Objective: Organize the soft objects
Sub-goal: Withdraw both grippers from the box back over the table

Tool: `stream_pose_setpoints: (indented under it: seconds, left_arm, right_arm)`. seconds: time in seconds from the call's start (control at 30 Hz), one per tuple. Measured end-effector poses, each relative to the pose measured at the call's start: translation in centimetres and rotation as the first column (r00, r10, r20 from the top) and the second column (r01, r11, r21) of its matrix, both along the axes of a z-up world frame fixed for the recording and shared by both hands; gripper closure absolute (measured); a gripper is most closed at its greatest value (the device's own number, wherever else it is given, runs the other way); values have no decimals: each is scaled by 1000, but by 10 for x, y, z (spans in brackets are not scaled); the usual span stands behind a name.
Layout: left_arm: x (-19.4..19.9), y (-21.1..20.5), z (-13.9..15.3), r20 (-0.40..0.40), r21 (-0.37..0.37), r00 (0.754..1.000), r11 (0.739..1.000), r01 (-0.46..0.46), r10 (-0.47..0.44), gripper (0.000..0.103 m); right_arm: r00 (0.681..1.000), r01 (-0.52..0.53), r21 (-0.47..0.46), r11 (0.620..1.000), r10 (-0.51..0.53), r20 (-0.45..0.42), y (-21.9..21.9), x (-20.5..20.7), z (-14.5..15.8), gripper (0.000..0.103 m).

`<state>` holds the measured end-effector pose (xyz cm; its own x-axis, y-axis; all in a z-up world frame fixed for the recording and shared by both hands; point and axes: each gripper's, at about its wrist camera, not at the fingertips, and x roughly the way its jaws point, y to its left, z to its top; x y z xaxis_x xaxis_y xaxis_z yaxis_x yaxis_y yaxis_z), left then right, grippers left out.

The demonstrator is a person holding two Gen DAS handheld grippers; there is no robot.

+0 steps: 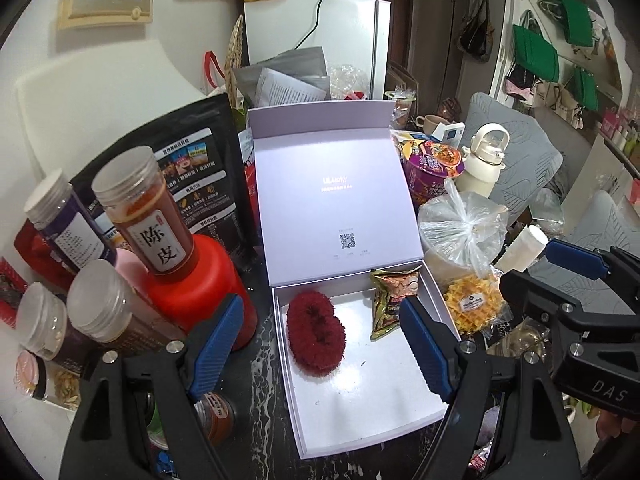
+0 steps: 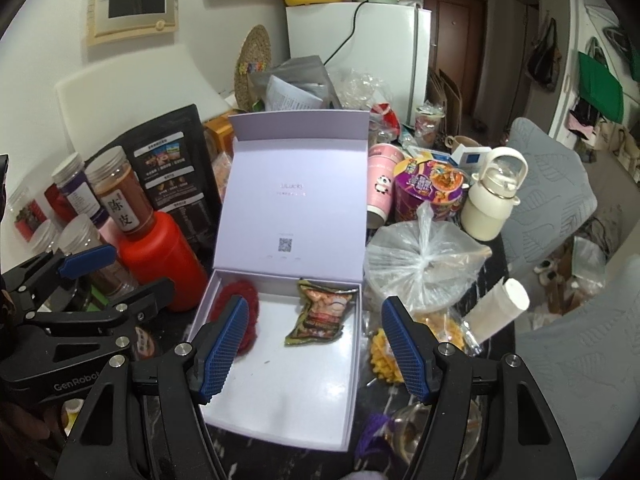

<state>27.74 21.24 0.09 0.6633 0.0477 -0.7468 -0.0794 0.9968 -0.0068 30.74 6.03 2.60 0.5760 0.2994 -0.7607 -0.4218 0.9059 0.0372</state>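
Right now both grippers are hanging above the open lavender box (image 1: 362, 420), the left gripper (image 1: 320, 344) and right gripper (image 2: 314, 346) each spread apart and gripping nothing. Inside, a fuzzy red pad (image 1: 316, 334) is lying at the left, a crinkled snack packet (image 2: 320, 314) resting near the back.

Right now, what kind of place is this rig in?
Most likely a small lived-in flat, at a cluttered kitchen or dining table: white fridge behind, instant noodle cup, tote bags hung on the wall.
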Motion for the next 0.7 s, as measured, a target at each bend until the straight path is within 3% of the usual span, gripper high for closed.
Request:
stream_pose_setpoints:
  seconds: [0.7]
  left_arm:
    - [-81, -37, 38, 41, 14, 999, 1000, 21, -22, 23]
  right_arm:
    - [998, -3, 27, 1000, 2, 55, -44, -85, 36, 33]
